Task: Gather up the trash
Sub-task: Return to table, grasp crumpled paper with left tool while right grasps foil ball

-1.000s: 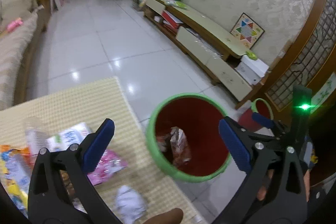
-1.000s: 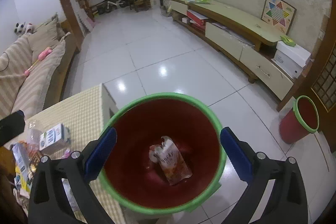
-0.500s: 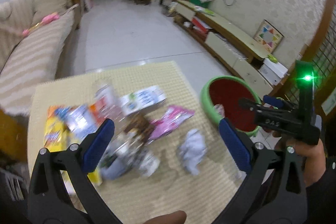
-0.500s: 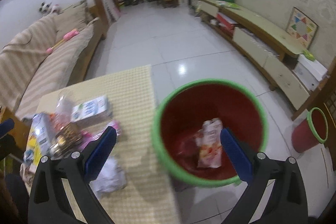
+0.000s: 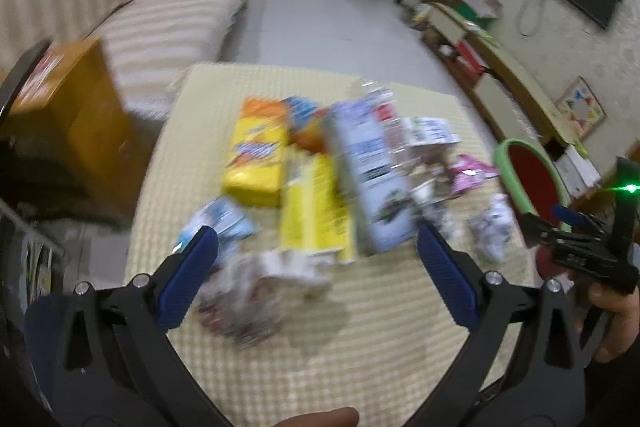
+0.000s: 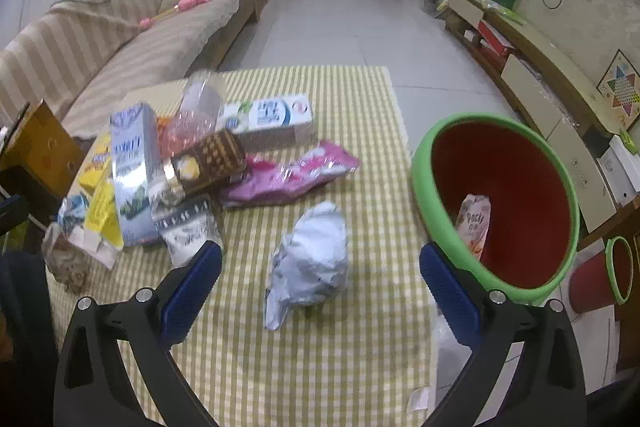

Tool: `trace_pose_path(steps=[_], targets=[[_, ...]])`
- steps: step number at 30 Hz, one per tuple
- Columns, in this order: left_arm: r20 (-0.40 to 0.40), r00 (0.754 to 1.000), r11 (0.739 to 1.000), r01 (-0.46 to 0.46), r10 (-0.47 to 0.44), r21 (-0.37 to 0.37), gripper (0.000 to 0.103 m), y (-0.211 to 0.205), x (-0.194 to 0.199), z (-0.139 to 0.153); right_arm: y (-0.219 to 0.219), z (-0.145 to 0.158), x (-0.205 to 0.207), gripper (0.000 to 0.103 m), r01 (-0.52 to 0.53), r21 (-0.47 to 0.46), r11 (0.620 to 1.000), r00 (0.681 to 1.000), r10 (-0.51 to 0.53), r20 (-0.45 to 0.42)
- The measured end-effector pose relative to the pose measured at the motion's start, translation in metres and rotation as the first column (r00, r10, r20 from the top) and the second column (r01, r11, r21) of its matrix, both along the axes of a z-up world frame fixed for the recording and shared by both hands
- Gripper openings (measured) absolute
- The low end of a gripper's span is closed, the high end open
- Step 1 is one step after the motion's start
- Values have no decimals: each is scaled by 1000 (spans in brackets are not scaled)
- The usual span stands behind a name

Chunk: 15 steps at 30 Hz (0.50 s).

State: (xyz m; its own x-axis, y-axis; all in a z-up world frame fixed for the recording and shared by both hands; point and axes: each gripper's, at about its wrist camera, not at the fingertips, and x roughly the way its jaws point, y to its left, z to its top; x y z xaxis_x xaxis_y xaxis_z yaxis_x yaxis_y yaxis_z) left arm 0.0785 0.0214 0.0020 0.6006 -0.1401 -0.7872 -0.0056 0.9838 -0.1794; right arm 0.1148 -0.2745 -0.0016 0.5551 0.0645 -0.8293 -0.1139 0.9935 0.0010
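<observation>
Gaping wide, both empty grippers hover over cluttered wrappers [image 6: 289, 174] beside the red bin [image 6: 508, 163].

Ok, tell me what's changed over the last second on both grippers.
Both grippers swung away from the red bin, where they hung a second ago, back over the table. The right gripper now faces the crumpled white wrapper; the left gripper faces the pile of cartons. Nothing was gripped or released: both stay open and empty. The Pocky packet is still in the bin.
</observation>
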Motion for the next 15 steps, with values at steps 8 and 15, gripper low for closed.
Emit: trace_pose_path(steps=[8,15], targets=[[-95,994,998,-52,49,-34,98,38,-23,-34,5,-15,-1,96,-4,-9,1000,999,4,-37],[-160,986,999,-40,36,-18,98,33,-19,-47,3,-25,2,96,-4,-8,1000,998,3,-67]])
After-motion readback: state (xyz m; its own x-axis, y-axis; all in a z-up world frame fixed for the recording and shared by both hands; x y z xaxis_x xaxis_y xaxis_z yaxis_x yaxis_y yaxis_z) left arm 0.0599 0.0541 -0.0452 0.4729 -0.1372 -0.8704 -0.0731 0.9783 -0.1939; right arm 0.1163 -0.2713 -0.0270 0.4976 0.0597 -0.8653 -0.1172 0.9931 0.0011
